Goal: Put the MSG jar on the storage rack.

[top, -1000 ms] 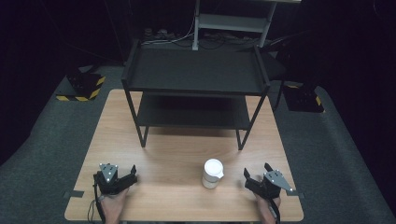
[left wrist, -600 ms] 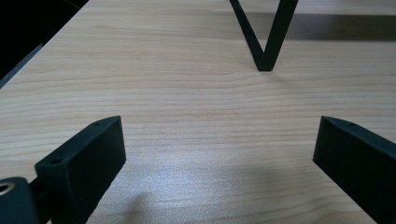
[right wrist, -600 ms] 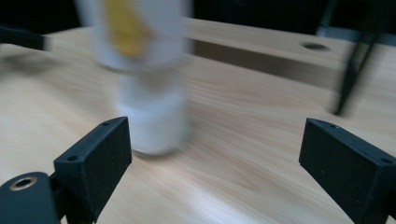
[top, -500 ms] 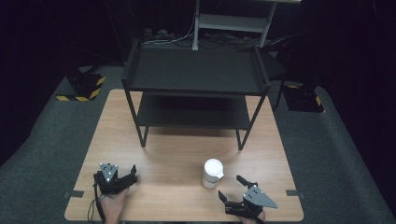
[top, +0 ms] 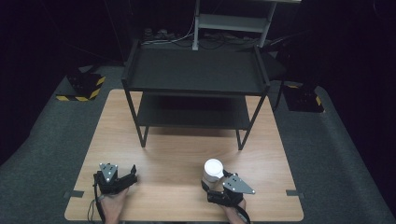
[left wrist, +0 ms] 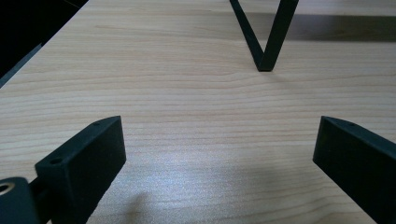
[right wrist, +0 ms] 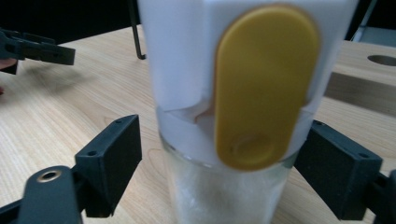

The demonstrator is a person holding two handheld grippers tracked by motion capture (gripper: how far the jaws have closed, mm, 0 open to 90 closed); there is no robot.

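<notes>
A glass jar [top: 213, 170] with a white cap stands upright on the wooden table [top: 177, 149], right of centre near the front. In the right gripper view the jar [right wrist: 233, 93] shows a yellow oval tab on its cap. My right gripper [top: 215, 181] is open with one jaw on each side of the jar, and there is a small gap at the left jaw. Low over the front left of the table, my left gripper [top: 132, 174] is open with bare wood between its jaws [left wrist: 219, 154].
A black two-tier metal shelf [top: 196, 70] stands across the back half of the table, both tiers bare. One of its V-shaped legs [left wrist: 264, 42] is ahead of the left gripper. Dark floor surrounds the table, with yellow-striped blocks [top: 81, 86] at the back left.
My right gripper has swung in from the front right corner toward the jar and now straddles it. The left gripper and the jar have stayed where they were.
</notes>
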